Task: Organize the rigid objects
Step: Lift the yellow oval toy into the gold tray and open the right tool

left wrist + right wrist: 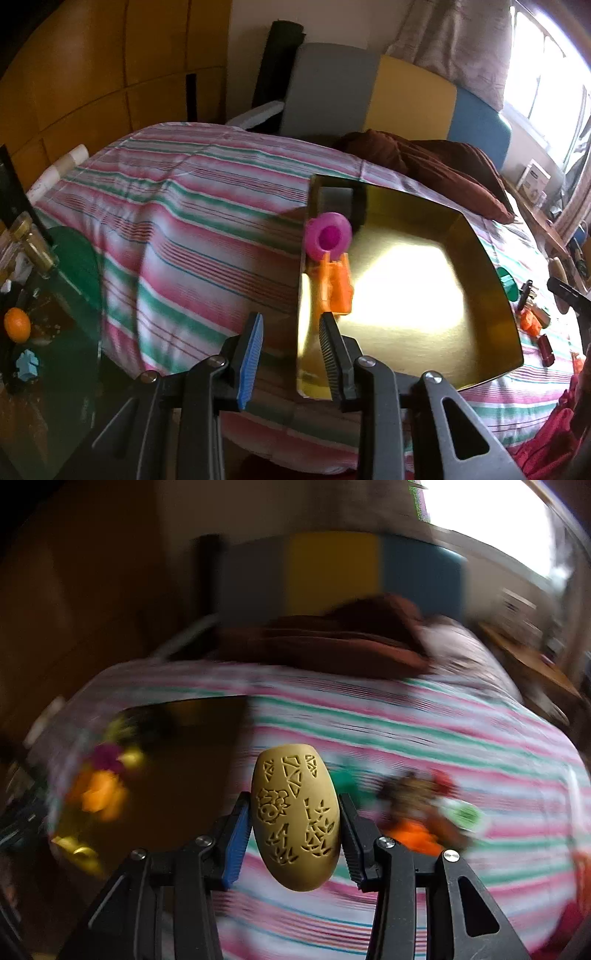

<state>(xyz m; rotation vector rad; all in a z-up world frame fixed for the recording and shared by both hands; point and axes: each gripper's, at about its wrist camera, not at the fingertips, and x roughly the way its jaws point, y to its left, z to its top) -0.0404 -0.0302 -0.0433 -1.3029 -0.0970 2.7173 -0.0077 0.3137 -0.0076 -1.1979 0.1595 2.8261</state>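
Note:
A shiny gold tray [480,295] lies on the striped bedspread; it holds a pink cup [327,234] and an orange toy [334,284] at its left side. My left gripper [291,321] is open and empty, its fingers straddling the tray's near left edge. My right gripper [293,812] is shut on a tan egg-shaped object with carved patterns [295,823], held above the bed. The right wrist view is blurred; the tray [166,794] shows at left there. Several small toys [417,812] lie on the bedspread right of the egg.
Small toys [532,317] and a green piece [506,282] lie on the bed right of the tray. A brown pillow [424,166] and a coloured headboard [369,96] are at the back. A glass side table [55,295] with an orange [16,324] stands at left.

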